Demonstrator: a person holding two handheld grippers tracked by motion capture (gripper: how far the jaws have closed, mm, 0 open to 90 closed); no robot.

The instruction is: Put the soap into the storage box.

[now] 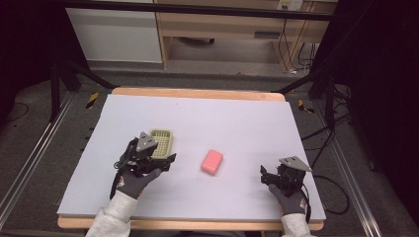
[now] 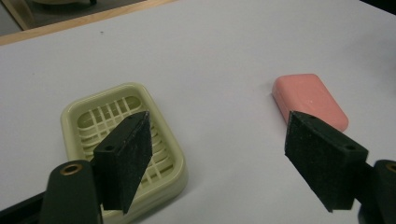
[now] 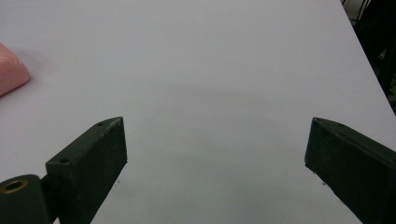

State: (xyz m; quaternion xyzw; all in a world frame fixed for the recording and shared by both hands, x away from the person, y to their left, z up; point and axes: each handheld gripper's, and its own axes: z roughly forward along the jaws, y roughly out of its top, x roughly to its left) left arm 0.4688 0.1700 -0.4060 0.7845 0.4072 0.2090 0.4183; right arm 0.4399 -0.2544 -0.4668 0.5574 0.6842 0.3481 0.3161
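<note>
A pink bar of soap (image 1: 212, 162) lies flat near the middle of the pale table sheet. To its left sits a pale green slotted soap dish (image 1: 162, 142). My left gripper (image 1: 165, 159) hovers at the dish's near right corner, open and holding nothing. In the left gripper view the dish (image 2: 93, 116) lies behind the left jaw and the soap (image 2: 308, 95) just beyond the right jaw. My right gripper (image 1: 267, 175) rests open at the table's right front, well right of the soap. The right gripper view catches the soap's edge (image 3: 10, 70) at far left.
The white sheet (image 1: 237, 123) covers a wooden table with its edge showing at the back (image 1: 197, 93). Beyond it stand a cabinet and a wooden shelf unit (image 1: 222, 29). Cables (image 1: 336, 187) hang off the right side. Metal rails run along the floor on both sides.
</note>
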